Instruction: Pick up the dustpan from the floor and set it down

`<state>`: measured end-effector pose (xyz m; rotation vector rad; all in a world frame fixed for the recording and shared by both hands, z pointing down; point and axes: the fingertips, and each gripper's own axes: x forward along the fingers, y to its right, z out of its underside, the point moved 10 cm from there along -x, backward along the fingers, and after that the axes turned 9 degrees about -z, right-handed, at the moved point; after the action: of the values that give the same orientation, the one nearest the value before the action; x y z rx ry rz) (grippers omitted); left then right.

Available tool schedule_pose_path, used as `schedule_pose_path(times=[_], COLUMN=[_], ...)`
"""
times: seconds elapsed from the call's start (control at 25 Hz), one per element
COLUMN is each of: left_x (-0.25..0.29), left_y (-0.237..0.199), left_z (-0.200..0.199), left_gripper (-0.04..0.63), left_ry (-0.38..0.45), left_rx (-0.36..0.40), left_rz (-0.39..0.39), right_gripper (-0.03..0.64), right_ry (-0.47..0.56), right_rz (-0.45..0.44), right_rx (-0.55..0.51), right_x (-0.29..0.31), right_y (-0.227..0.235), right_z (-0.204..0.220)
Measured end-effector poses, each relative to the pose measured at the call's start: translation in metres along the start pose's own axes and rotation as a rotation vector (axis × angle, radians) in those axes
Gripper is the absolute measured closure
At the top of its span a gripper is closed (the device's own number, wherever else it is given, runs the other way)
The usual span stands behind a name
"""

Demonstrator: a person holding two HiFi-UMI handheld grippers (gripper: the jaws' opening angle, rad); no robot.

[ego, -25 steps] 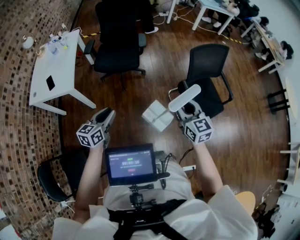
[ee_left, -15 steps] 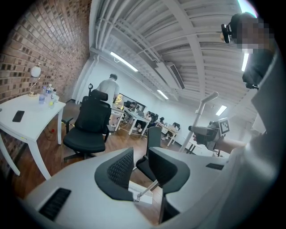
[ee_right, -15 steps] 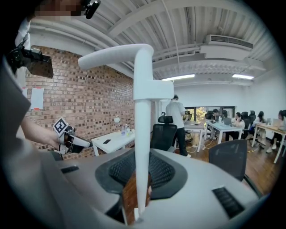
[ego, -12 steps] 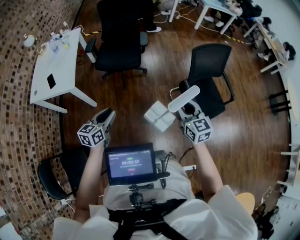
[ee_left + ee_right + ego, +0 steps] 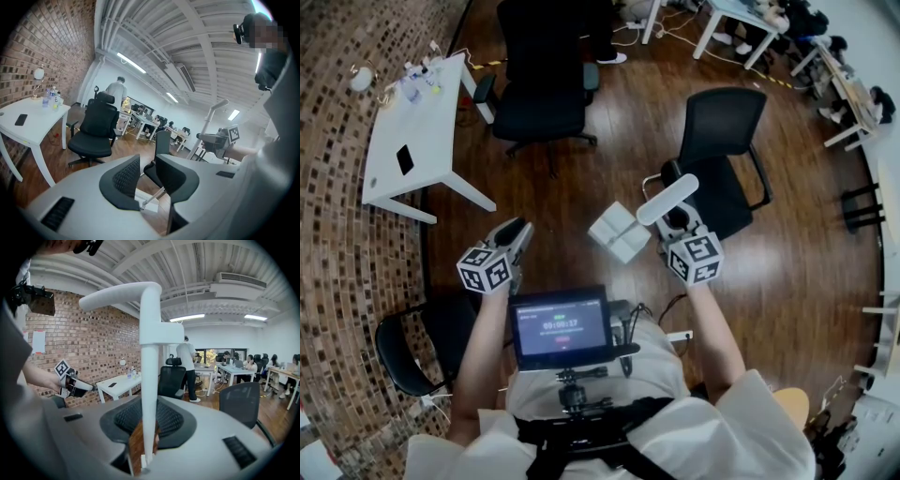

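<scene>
The white dustpan hangs above the wooden floor, its pan (image 5: 619, 232) in front of me and its long handle (image 5: 667, 199) slanting up to the right. My right gripper (image 5: 675, 217) is shut on that handle. In the right gripper view the handle (image 5: 150, 362) rises upright between the pads and bends left at the top, with my right gripper (image 5: 149, 416) clamped low on it. My left gripper (image 5: 511, 239) floats to the left, apart from the dustpan. Its jaws (image 5: 147, 176) stand open with nothing held; the pan (image 5: 145, 204) shows through the gap.
A black office chair (image 5: 717, 141) stands just beyond the dustpan, another (image 5: 542, 84) farther back. A white table (image 5: 412, 141) with small items is at the left beside the brick wall. A third chair (image 5: 412, 352) sits low left. People work at desks (image 5: 225, 369) far off.
My right gripper has sunk slightly with the dustpan still in it. The left gripper has stayed where it was.
</scene>
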<state>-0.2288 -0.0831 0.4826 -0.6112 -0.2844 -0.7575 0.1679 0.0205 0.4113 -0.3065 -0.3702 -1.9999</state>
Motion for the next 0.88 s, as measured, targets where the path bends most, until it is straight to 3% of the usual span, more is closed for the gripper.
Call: schedule_pose_path(times=[0.88], left_x=[0.005], left_y=[0.001], left_z=[0.016], left_gripper=[0.5], left_ry=[-0.042], left_rx=[-0.002], left_rz=[-0.027], right_gripper=[0.515], right_ry=[-0.061], right_rz=[0.009], right_rx=[0.029], right_x=[0.007], right_y=[0.016], right_z=[0.038])
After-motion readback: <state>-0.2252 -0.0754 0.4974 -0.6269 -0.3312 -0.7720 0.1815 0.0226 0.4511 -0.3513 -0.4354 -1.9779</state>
